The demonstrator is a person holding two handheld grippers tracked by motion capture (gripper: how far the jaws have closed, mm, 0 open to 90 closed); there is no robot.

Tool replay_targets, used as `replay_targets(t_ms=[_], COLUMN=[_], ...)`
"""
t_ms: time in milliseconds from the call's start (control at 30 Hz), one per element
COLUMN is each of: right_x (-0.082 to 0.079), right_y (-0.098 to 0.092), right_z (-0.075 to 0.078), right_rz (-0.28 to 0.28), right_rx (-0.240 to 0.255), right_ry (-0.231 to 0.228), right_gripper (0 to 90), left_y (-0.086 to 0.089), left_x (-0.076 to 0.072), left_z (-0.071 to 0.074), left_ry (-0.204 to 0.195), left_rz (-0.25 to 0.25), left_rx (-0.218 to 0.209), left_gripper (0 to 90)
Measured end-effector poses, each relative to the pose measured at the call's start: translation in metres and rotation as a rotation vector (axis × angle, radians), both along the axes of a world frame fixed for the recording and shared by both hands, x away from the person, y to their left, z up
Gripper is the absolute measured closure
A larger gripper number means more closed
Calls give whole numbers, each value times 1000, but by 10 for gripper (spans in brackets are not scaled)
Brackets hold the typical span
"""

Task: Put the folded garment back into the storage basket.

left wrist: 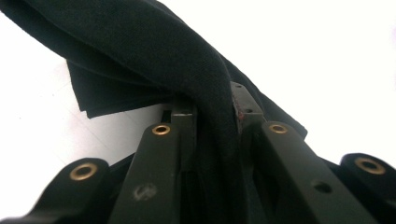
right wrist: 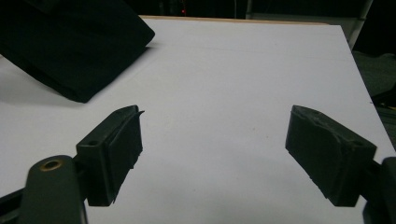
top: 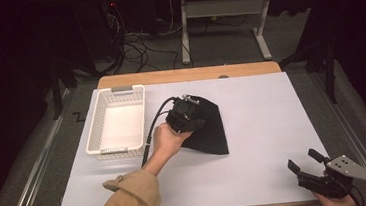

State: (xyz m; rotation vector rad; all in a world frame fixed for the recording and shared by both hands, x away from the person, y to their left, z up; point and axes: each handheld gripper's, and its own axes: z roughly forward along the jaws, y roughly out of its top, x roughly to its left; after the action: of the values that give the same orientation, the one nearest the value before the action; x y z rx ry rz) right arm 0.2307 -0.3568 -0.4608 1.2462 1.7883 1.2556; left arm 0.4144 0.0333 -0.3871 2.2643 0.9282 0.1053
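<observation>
A folded black cloth (top: 211, 128) lies mid-table, one edge lifted off the white surface. My left gripper (top: 188, 113) is shut on that edge. In the left gripper view a thick fold of the black cloth (left wrist: 140, 51) runs down between the two jaws, with my left gripper (left wrist: 212, 109) clamped on it. My right gripper (top: 304, 161) rests at the table's near right corner, open, with nothing between its fingers. The right gripper view has my right gripper (right wrist: 212, 154) wide apart over bare table, and the black cloth (right wrist: 70, 46) at the upper left.
A white perforated basket (top: 98, 135) stands left of the cloth, nothing in it. The white table top (top: 263, 126) ends in a wooden strip at the far edge. A desk frame and cables lie on the floor beyond.
</observation>
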Motion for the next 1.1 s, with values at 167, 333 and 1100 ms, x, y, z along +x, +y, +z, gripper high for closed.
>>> replay_targets(t_ms=[167,333,1100], right_x=[0,0,0], right_y=[0,1,1], right_z=[0,0,0], right_rz=[1,3,1], right_rx=[-1,-4,-4], right_ry=[-1,-2,-4], right_gripper=[192,192,192], left_y=[4,8,42], left_x=[-3,-5,-11], left_z=[5,8,26], left_ry=[-12,-19,-46], left_rz=[-5,-13,16], left_rx=[-10,-13,-70], left_gripper=[729,729,729])
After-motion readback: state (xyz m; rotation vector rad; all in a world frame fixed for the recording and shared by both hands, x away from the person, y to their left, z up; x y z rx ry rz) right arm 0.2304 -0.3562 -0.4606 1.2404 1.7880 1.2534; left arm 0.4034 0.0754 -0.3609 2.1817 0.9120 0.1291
